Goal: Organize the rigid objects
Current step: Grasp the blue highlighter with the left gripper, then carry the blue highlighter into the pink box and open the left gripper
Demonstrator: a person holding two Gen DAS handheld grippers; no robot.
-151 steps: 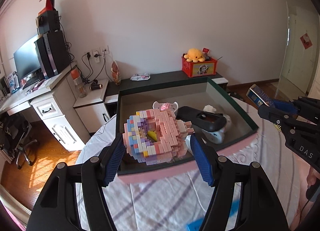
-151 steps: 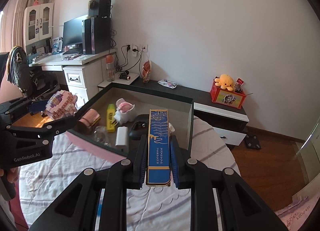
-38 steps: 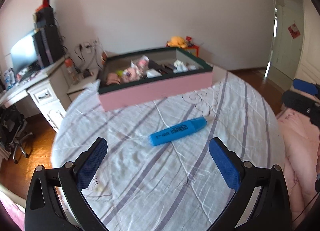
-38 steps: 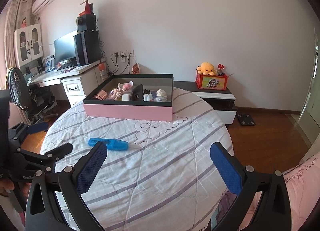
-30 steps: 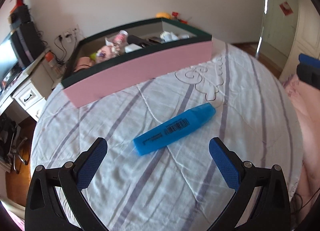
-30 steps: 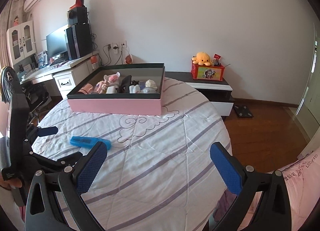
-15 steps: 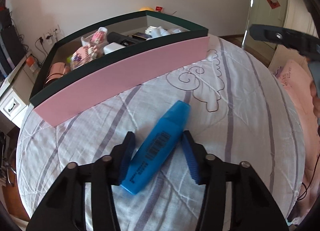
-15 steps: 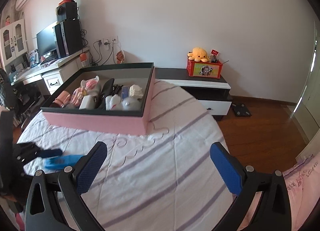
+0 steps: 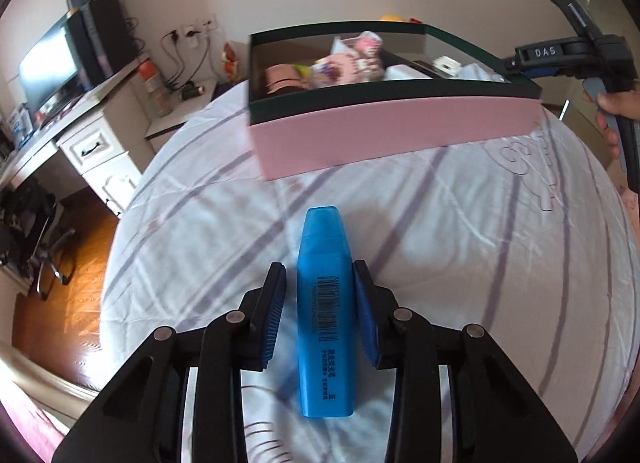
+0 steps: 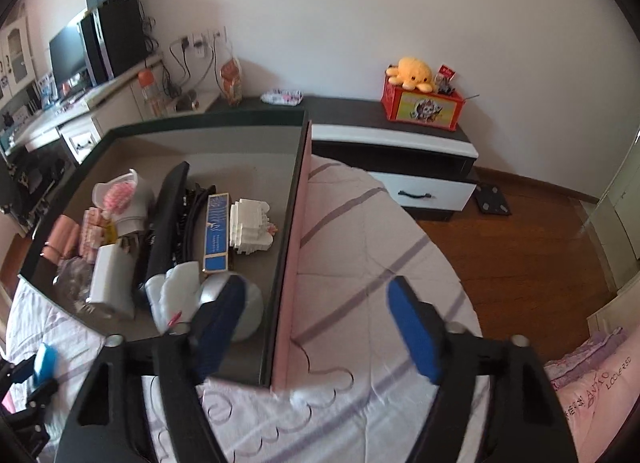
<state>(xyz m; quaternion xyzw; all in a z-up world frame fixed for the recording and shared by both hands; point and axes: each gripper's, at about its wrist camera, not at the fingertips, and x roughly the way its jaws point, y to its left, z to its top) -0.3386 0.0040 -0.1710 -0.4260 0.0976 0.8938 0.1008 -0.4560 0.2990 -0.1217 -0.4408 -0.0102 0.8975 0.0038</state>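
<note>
A blue highlighter (image 9: 325,315) lies lengthwise between the pads of my left gripper (image 9: 319,309), cap end pointing away from me. The jaws are closing and grip it just above the striped bedspread (image 9: 460,263). Ahead stands the pink box (image 9: 400,131) with a dark green rim, holding several toys. My right gripper (image 10: 316,291) hangs over the box's near right corner, its wall (image 10: 294,263) under the gap. Those jaws are closing with nothing between the pads. In the left wrist view the right gripper (image 9: 560,53) shows beyond the box, in a hand (image 9: 612,103).
Inside the box lie a white brick model (image 10: 252,227), a long blue carton (image 10: 216,229) and a black handled device (image 10: 166,219). A desk with a monitor (image 9: 48,71) stands left of the bed. A low cabinet (image 10: 400,143) carries a red box and yellow plush (image 10: 412,71).
The left jaws closed from wide open around the highlighter and carried it toward the box. The right gripper swung over the box's right corner and its jaws narrowed.
</note>
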